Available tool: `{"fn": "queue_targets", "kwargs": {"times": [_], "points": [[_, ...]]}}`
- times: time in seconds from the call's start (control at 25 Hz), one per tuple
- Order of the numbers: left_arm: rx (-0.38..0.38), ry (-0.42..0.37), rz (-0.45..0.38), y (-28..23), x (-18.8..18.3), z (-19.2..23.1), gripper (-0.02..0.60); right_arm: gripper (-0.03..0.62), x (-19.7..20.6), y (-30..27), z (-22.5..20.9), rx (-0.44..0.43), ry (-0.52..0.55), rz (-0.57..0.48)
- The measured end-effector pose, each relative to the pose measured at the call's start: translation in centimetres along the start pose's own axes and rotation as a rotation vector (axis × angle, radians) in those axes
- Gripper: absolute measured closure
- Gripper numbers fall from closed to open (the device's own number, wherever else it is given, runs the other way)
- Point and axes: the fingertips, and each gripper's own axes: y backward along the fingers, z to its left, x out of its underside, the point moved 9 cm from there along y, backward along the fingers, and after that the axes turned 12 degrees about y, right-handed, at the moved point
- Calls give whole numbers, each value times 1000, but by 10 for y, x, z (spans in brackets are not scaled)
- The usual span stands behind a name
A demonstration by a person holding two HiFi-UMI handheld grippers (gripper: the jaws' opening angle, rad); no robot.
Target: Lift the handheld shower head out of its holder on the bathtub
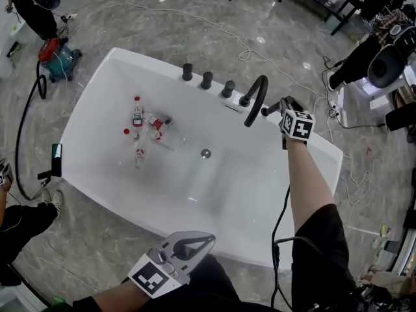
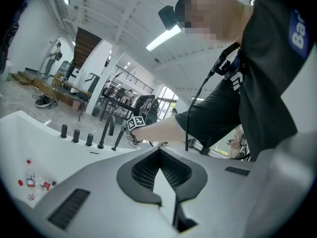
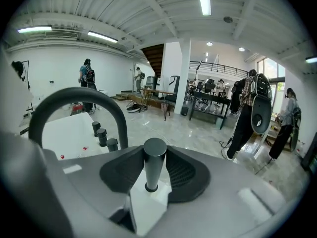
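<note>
The handheld shower head (image 1: 268, 111) is a dark round rod that stands upright in its holder on the far rim of the white bathtub (image 1: 312, 149), right of the arched black spout (image 1: 257, 97). My right gripper (image 1: 281, 107) reaches it from the right. In the right gripper view the rod (image 3: 154, 163) stands between the jaws of the right gripper (image 3: 156, 155); they are partly open, close on either side, and I see no pad pressing on it. My left gripper (image 1: 209, 239) hovers shut and empty over the near rim, and the left gripper view shows that gripper (image 2: 158, 155) pointing across the tub.
Three black knobs (image 1: 207, 80) line the far rim left of the spout. Several small bottles and red caps (image 1: 153, 125) lie in the tub near the drain (image 1: 205, 153). A red vacuum (image 1: 55, 57), cables and other people stand on the marble floor around it.
</note>
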Motion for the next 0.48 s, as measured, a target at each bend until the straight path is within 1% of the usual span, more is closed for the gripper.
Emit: {"fn": "queue_targets", "kwargs": {"times": [0.24, 0.48], "points": [[56, 16, -37, 1, -22, -37, 581, 462, -15, 70, 4, 14, -14, -42], [83, -17, -64, 13, -45, -70, 581, 462, -30, 149, 15, 43, -27, -84]]}}
